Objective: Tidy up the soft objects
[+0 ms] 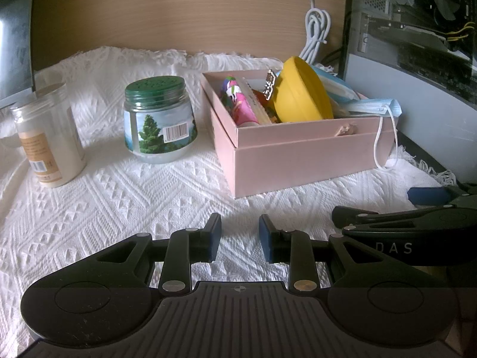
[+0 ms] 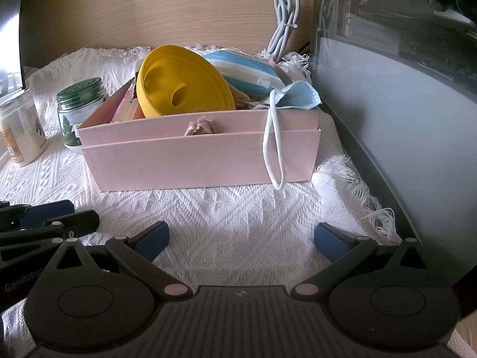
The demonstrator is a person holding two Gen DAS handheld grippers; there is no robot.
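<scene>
A pink box point(image 1: 301, 155) point(image 2: 196, 161) stands on a white woven cloth point(image 1: 134, 197) point(image 2: 238, 208). It is stuffed with a yellow silicone bowl point(image 1: 301, 92) point(image 2: 184, 83), blue face masks point(image 1: 375, 106) point(image 2: 298, 95) and colourful items at its left end. One mask's ear loop point(image 2: 274, 155) hangs over the box's front wall. My left gripper point(image 1: 240, 238) hovers over the cloth short of the box, jaws partly apart with nothing between them. My right gripper point(image 2: 241, 240) stands wide open and empty in front of the box.
A green-lidded jar point(image 1: 159, 119) point(image 2: 80, 104) and a clear jar of white powder point(image 1: 47, 137) point(image 2: 21, 128) stand left of the box. A computer case point(image 1: 417, 59) point(image 2: 402, 104) walls the right side. A bundled white cable point(image 1: 317, 29) point(image 2: 284, 21) hangs against the wooden back panel.
</scene>
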